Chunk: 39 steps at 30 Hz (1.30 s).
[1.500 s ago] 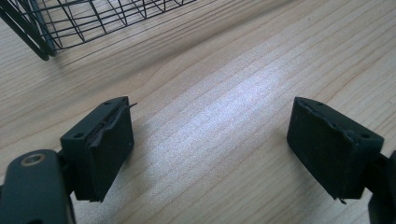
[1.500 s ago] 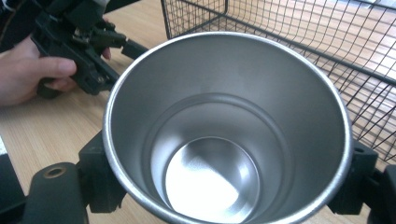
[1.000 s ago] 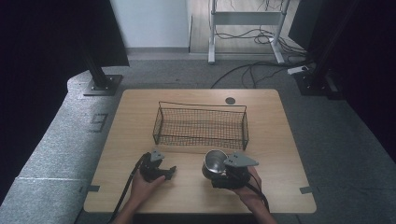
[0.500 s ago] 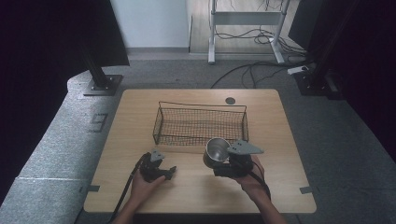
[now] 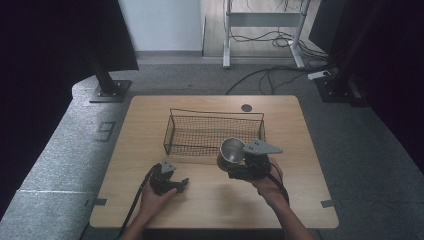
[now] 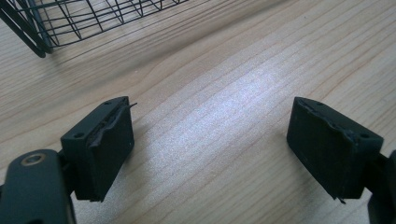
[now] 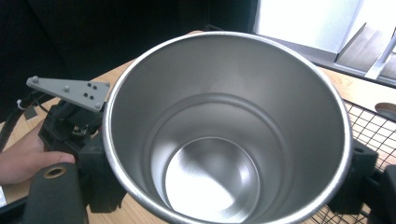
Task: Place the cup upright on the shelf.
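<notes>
High view: since a second ago, one steel cup [image 5: 231, 150] has been raised by the right gripper [image 5: 239, 166] to the one wire basket's [image 5: 176, 145] near rim. Left gripper view: the left gripper [image 6: 210, 140] is spread over the table [image 6: 224, 84]. Right gripper view: the cup [image 7: 224, 126], clamped, is empty.

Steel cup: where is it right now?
In the high view the steel cup sits in the right gripper, mouth open upward, at the near right corner of the wire basket; whether it clears the table is unclear.
</notes>
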Tool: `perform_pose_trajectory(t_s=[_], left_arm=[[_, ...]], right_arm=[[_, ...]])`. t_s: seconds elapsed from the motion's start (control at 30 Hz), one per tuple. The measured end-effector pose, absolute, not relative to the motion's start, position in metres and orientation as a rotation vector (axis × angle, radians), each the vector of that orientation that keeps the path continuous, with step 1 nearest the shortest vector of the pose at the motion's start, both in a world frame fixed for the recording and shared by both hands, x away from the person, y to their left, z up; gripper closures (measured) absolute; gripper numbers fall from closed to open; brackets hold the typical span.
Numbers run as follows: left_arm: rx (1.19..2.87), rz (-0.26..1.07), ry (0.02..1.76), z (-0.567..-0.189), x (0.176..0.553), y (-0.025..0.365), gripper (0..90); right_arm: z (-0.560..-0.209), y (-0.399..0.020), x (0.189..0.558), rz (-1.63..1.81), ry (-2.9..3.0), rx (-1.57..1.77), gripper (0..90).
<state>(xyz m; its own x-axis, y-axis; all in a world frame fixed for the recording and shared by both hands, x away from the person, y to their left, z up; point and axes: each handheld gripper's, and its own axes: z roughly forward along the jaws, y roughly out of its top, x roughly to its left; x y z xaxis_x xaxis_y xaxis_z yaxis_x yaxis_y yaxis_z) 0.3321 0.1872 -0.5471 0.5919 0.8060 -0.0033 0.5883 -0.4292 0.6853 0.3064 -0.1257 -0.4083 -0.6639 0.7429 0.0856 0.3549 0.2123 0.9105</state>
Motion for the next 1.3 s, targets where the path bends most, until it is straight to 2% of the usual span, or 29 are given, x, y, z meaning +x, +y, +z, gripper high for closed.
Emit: perform_pose_trajectory(t_s=[1.3], left_arm=[[2.170,0.430,1.096,-0.547,0.332,0.187,14.8]], right_arm=[[-0.396,-0.125,0.354,1.373,2.110,1.082,18.3]])
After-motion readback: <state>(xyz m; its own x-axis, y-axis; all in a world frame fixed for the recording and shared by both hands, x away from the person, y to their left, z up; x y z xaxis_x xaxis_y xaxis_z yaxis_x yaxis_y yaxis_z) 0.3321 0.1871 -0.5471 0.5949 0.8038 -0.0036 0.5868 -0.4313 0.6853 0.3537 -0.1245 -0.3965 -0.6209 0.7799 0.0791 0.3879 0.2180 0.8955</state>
